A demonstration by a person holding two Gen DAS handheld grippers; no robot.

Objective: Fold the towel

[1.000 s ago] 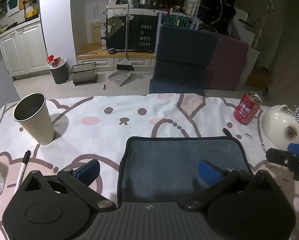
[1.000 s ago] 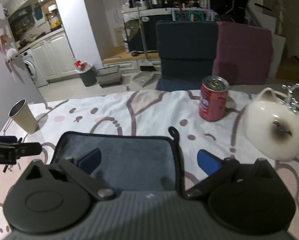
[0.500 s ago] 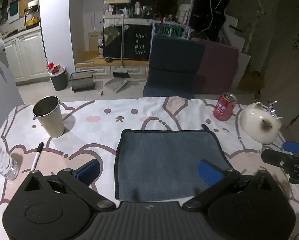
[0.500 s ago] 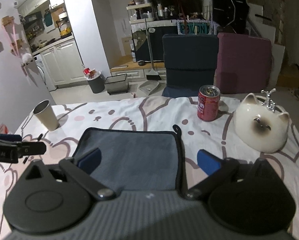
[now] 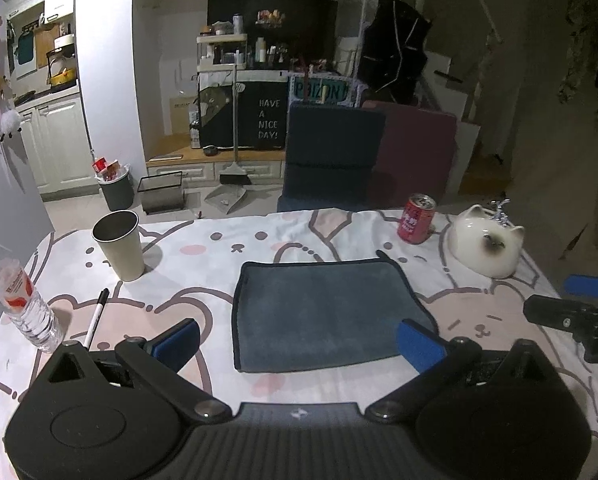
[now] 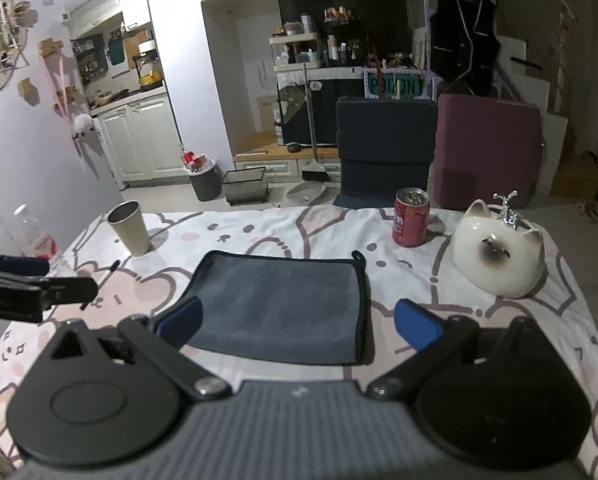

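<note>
Nearest the towel's front edge, both tools hung above the tablecloth (image 5: 227, 248) with nothing between their blue pads. The left gripper (image 5: 297, 340) had its fingers spread wide, one pad out to the left of the towel (image 5: 323, 312) and the other over its near right corner. The right gripper (image 6: 297, 322) was spread just as wide, straddling the towel's near right edge, empty too. Neither touched the cloth, so far as these views showed.

One towel lay flat at the middle of the table: a grey rectangle with dark binding and a small hanging loop (image 6: 358, 258) at its far right corner. It looked like a neat, squared slab, probably already doubled over (the layers could not be counted from above), which would explain why the grippers stood off it with jaws apart. Whether another fold was wanted is a judgement I would leave open.

Everything else sat around the towel, leaving it room. Left of it lay one black pen (image 5: 95, 316) and, further left, one small water bottle (image 5: 23, 304). Beyond the towel's far left corner stood one metal cup (image 5: 119, 245); beyond its far right corner, one red can (image 5: 416, 219), and right of that one white cat-shaped ceramic piece (image 5: 489, 246).
</note>
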